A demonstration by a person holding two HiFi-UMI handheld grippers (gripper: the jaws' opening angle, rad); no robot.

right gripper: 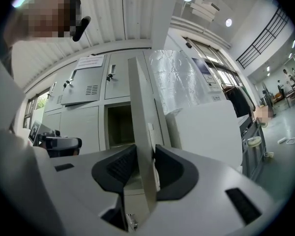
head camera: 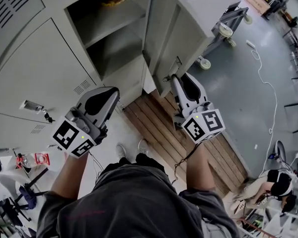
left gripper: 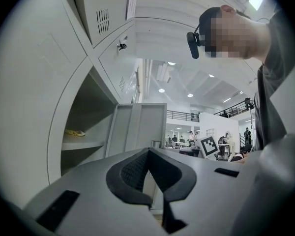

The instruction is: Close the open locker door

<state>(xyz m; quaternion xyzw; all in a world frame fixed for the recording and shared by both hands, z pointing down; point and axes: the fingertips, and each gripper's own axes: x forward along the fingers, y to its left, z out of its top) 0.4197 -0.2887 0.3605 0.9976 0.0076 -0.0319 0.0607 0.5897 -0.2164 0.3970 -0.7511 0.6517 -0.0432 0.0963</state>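
The open locker (head camera: 109, 38) has a shelf with a yellow thing (head camera: 114, 0) on it. Its grey door (head camera: 171, 33) stands swung out to the right. My right gripper (head camera: 175, 78) points level at the door's lower free edge. In the right gripper view the door edge (right gripper: 140, 112) runs up between the two pads, and my right gripper (right gripper: 146, 149) is shut on it. My left gripper (head camera: 111, 92) hovers left of the door, below the locker opening, shut and empty. In the left gripper view my left gripper (left gripper: 148, 152) faces the door (left gripper: 137, 127) and the shelf.
Closed locker doors with a key lock (head camera: 35, 105) fill the left. Wooden planks (head camera: 164, 128) lie on the floor under the door. A wheeled cart (head camera: 223, 29) and a white cable (head camera: 268, 83) are on the grey floor at right. My feet (head camera: 131, 150) stand close to the lockers.
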